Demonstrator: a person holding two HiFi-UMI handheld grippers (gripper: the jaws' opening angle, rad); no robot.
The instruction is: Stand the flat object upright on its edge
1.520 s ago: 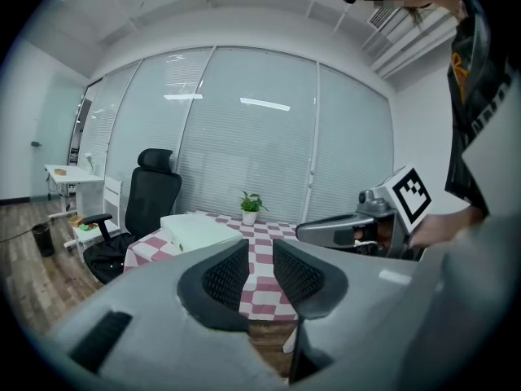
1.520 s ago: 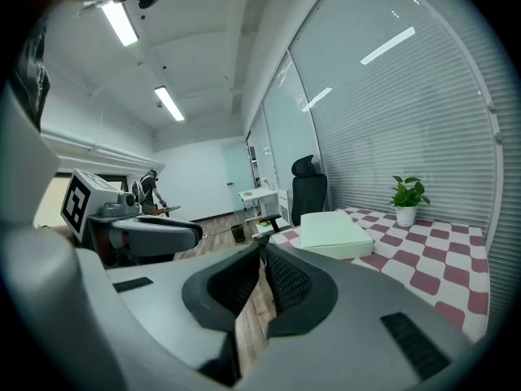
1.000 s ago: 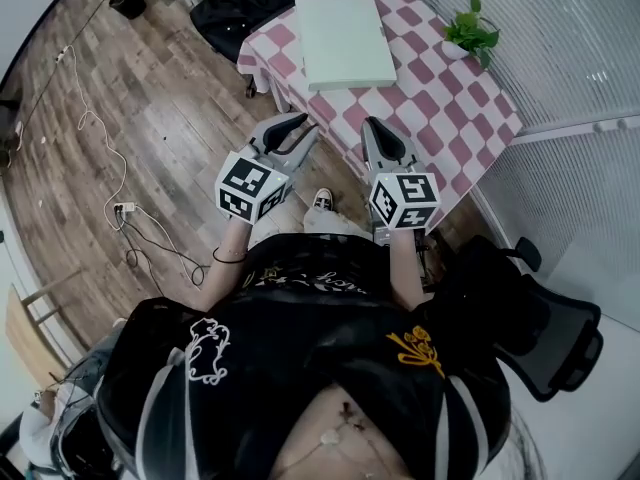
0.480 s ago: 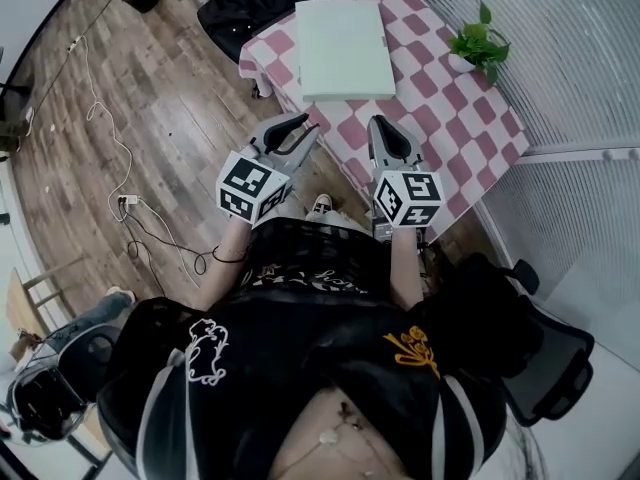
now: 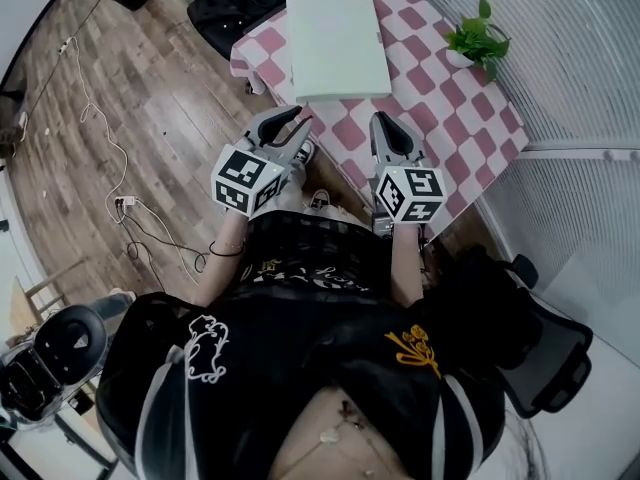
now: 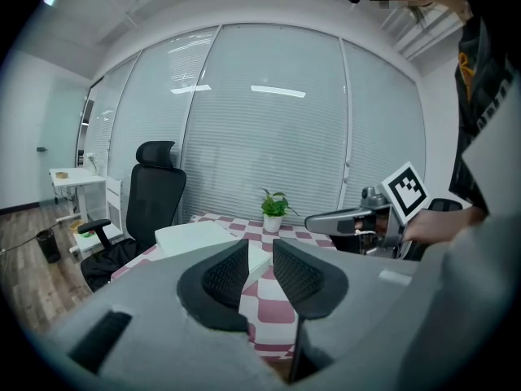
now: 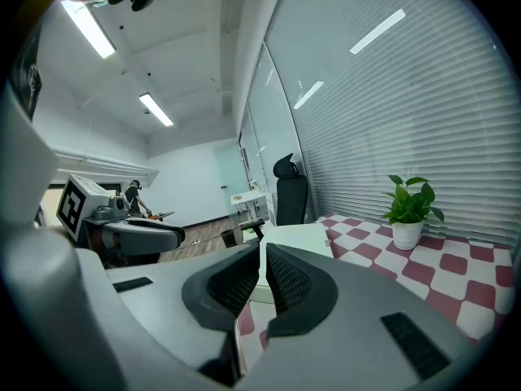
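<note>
A pale green flat object (image 5: 338, 33) lies flat on the checkered tabletop (image 5: 440, 98), at its left end and close to the near edge. A small potted plant (image 5: 476, 36) stands by the far edge, well apart from it. The left tongs (image 5: 298, 120) hang at the near edge, near the object's closest side, jaws closed with nothing between them. The right tongs (image 5: 386, 123) hang over the near edge further right, also closed and empty. A black office chair (image 6: 155, 194) stands past the tabletop's left end.
</note>
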